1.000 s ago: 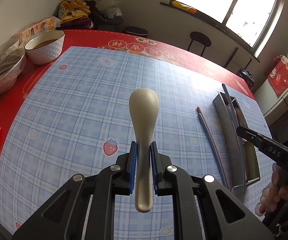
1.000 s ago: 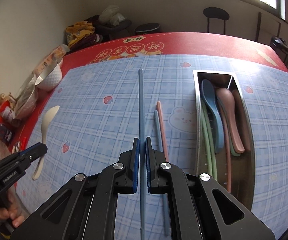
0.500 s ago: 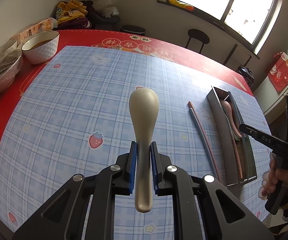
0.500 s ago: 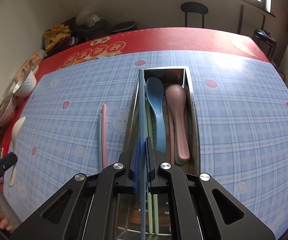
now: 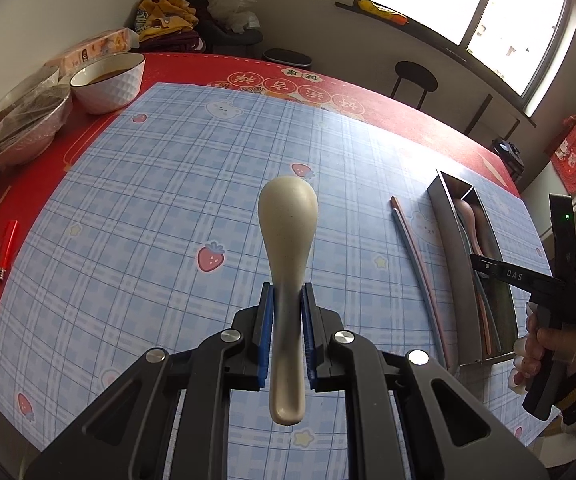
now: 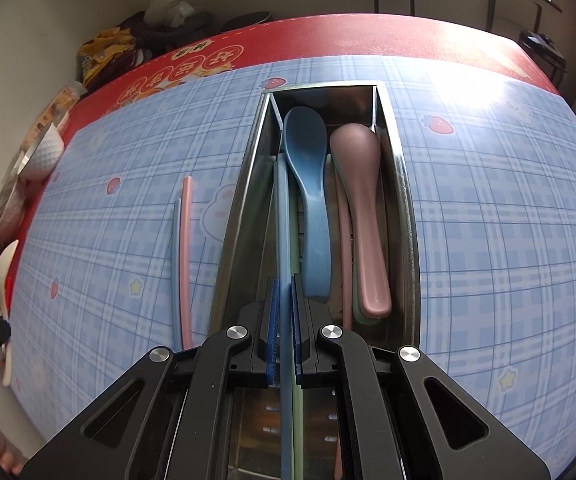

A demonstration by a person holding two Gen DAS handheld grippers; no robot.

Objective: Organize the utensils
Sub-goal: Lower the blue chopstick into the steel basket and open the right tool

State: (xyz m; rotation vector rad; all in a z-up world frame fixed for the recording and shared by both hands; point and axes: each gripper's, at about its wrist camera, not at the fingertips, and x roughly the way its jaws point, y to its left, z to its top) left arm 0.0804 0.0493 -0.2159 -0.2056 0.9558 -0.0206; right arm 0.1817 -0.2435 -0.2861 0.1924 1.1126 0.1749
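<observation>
A: What is each gripper holding?

B: The left gripper (image 5: 287,320) is clenched on the handle of a cream spoon (image 5: 288,224), bowl pointing away, held above a blue plaid tablecloth (image 5: 148,208) with strawberry prints. The right gripper (image 6: 284,312) is clamped tight on a blue chopstick (image 6: 284,216), which runs lengthwise over the left side of a long steel utensil tray (image 6: 403,200).

A: What is in the tray?

B: A blue spoon (image 6: 307,168) and a pink spoon (image 6: 361,184) lie side by side, bowls at the far end. A pink chopstick (image 6: 343,232) lies between them, and pale green pieces show under them. I cannot tell whether the held chopstick touches the tray floor or hovers just above it.

A: Anything loose on the table?

B: Just left of the tray, a pair of chopsticks (image 6: 182,256), one pink and one blue, lie parallel on the cloth, touching along their length.

A: And around the edges?

B: The table (image 5: 216,68) is red beneath the cloth. At its far left corner stand a white bowl (image 5: 108,82) with brown liquid and a pink bowl covered in plastic wrap (image 5: 28,128). A red lighter (image 5: 6,250) lies near the left edge. From the left wrist, a hand (image 5: 543,344) in a striped cuff grips the right gripper's handle beside the tray
</observation>
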